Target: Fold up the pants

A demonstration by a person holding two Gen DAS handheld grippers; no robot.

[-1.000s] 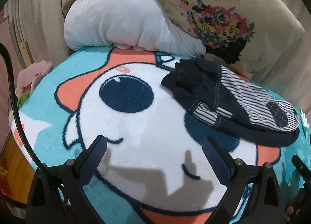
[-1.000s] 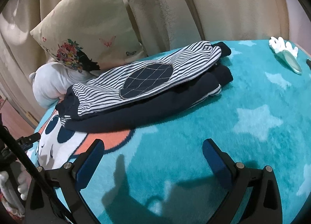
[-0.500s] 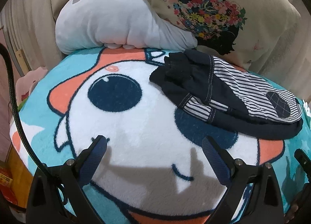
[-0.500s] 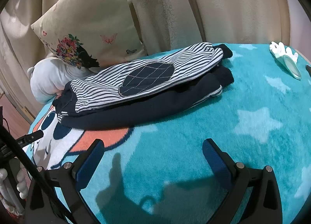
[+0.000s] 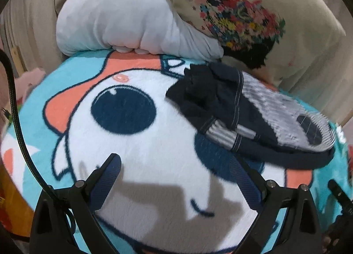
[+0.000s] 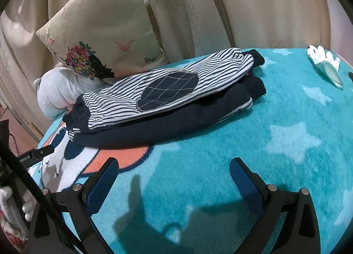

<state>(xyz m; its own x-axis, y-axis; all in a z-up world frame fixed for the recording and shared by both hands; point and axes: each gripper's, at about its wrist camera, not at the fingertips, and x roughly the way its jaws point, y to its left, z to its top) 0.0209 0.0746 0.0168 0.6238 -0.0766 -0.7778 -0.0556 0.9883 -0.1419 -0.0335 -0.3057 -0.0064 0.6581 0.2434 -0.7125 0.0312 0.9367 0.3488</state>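
Note:
The pants [image 6: 167, 97] are navy with striped panels and a quilted oval knee patch. They lie folded in a long bundle on a teal cartoon blanket [image 6: 253, 143]. In the left wrist view the pants [image 5: 247, 112] sit to the upper right, waistband end nearest. My left gripper [image 5: 174, 165] is open and empty, above the blanket's white cartoon face, short of the waistband. My right gripper [image 6: 174, 168] is open and empty, above the blanket in front of the bundle's long side.
A grey plush toy [image 5: 123, 18] and a floral cushion [image 5: 253, 15] lie behind the pants against beige curtains [image 6: 242, 7]. A small white and teal object [image 6: 326, 66] rests on the blanket at the far right. The bed edge drops off at the left [image 5: 13, 165].
My left gripper has shifted so the pants and pillows sit closer and further left in its view. My right gripper has drawn slightly nearer the bundle. The pants have not moved.

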